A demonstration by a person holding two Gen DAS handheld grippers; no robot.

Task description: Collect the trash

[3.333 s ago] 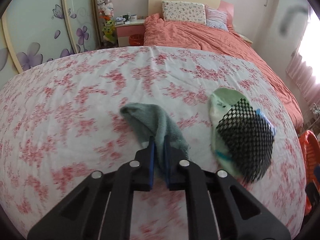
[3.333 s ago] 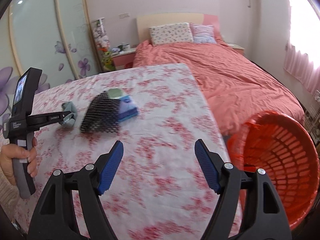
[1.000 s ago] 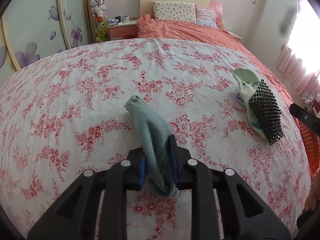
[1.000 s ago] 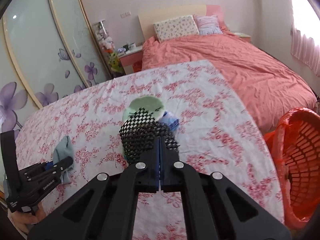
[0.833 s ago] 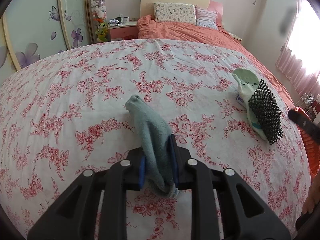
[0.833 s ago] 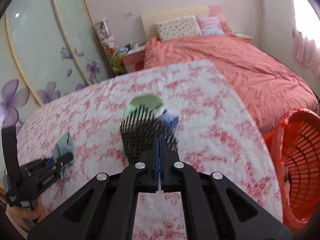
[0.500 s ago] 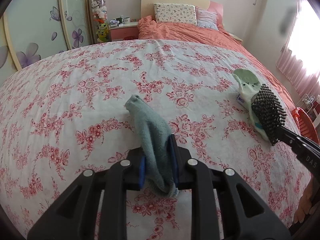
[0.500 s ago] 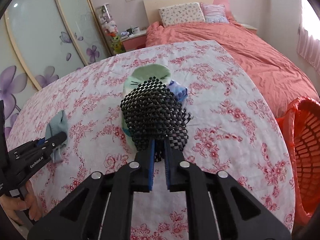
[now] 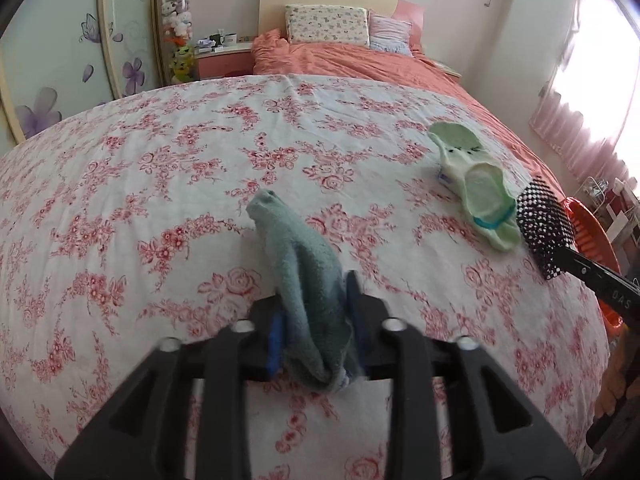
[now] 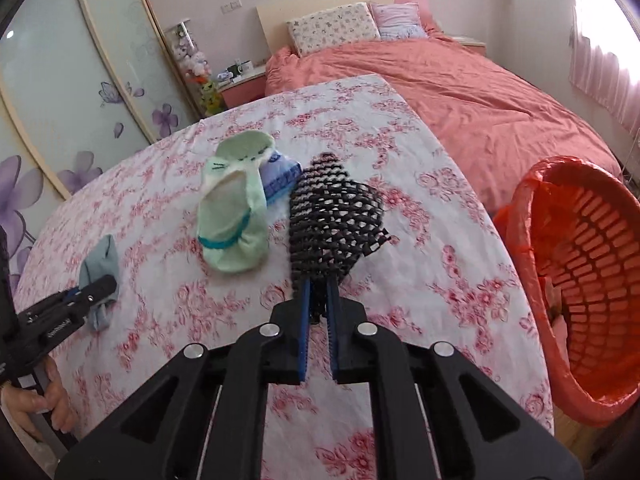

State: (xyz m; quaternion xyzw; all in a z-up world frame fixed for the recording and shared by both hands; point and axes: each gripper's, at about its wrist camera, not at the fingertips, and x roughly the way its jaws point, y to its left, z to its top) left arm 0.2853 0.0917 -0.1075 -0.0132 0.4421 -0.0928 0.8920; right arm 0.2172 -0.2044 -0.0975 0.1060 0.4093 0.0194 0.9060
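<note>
Now I'm holding black plastic mesh (image 10: 332, 220) in my right gripper's (image 10: 318, 300) closed jaws, red slatted basket (image 10: 580, 280) lying just rightward; left gripper (image 9: 314, 340) is clamping a grey-blue sock (image 9: 300, 264).

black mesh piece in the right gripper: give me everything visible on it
The black mesh piece is an open net of diamond-shaped holes, soft and foam-like in look, bunched into a rough fan. The right gripper is shut on its lower end; the rest stands out ahead of the fingers, lifted off the floral sheet. It sits right of the green sock and left of the orange basket, apart from the basket; whether it touches the sock is unclear. The left wrist view shows it at the table's right edge.
</note>
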